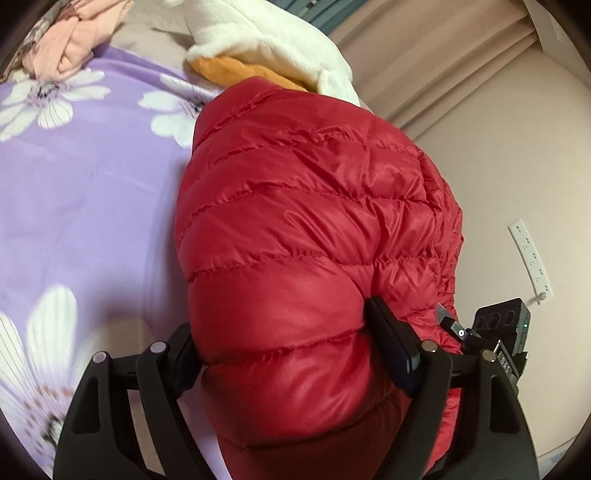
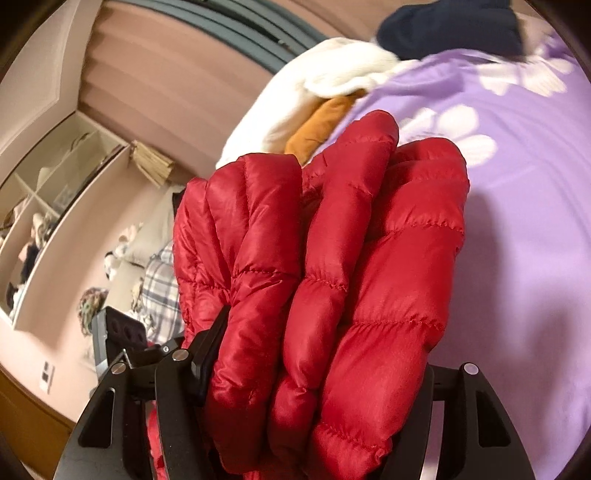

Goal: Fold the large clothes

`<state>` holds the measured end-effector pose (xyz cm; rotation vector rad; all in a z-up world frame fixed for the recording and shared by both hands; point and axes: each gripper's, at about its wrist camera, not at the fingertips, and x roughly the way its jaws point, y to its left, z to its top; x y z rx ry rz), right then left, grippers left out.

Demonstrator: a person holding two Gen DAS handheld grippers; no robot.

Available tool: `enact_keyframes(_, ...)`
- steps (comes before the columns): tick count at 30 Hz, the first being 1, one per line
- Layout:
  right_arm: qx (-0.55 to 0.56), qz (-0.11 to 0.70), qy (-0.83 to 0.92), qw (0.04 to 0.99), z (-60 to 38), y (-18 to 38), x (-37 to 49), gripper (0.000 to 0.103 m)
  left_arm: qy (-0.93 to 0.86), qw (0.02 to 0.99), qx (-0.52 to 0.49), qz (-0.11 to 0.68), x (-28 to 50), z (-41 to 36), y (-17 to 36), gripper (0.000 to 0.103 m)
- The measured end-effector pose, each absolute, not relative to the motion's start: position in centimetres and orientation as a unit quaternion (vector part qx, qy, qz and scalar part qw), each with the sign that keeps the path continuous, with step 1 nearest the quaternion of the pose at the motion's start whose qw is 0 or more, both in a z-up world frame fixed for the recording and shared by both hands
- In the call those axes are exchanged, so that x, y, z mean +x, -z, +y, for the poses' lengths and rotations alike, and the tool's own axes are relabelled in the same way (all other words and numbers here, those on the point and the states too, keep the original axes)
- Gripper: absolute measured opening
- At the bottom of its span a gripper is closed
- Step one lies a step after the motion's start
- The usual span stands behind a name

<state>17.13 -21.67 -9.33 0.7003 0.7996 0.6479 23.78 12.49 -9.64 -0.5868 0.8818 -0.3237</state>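
Two tools are clamped on the same red puffer jacket (image 1: pixel 295 229), which you are holding bunched up above the bed. Your left tool (image 1: pixel 284 332) stands fairly wide, its pads pressed into a thick fold of the jacket near the lower hem of the bundle. Your right tool (image 2: pixel 317 362) is narrower and squeezes several stacked quilted layers of the jacket (image 2: pixel 325 258). Beneath you lies the purple floral bedsheet (image 1: pixel 92 192). Beyond the jacket, a white fleece garment (image 1: pixel 258 33) rests over an orange one (image 1: pixel 225 68), and a pink garment (image 1: pixel 81 33) lies farther back on the bed.
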Motion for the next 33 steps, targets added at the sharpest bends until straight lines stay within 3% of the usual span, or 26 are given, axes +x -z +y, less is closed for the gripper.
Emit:
enact_keyframes(12,0.324,0.402,-0.295,0.804,-21.5,10.6,17.9,0.065,0.120,0.843,-0.286,0.438,29.2,15.7,13.9,0.081)
enact_keyframes(17,0.333,0.424,-0.285,0.792,-22.1,11.9,17.7,0.072,0.119,0.844,-0.281,0.441,29.6,15.7,14.9,0.084)
enact_keyframes(22,0.357,0.434,-0.274,0.780,-23.2,11.7,16.3,0.080,0.107,0.851,-0.260,0.444,28.9,15.6,13.9,0.085)
enact_keyframes(26,0.362,0.417,-0.265,0.790,-25.3,10.6,14.0,0.081,0.097,0.866,-0.224,0.437,27.2,15.9,12.5,0.085)
enact_keyframes(33,0.258,0.349,-0.215,0.875,-26.5,4.9,9.8,0.081,0.079,0.900,-0.142,0.404,23.1,14.7,9.9,0.082)
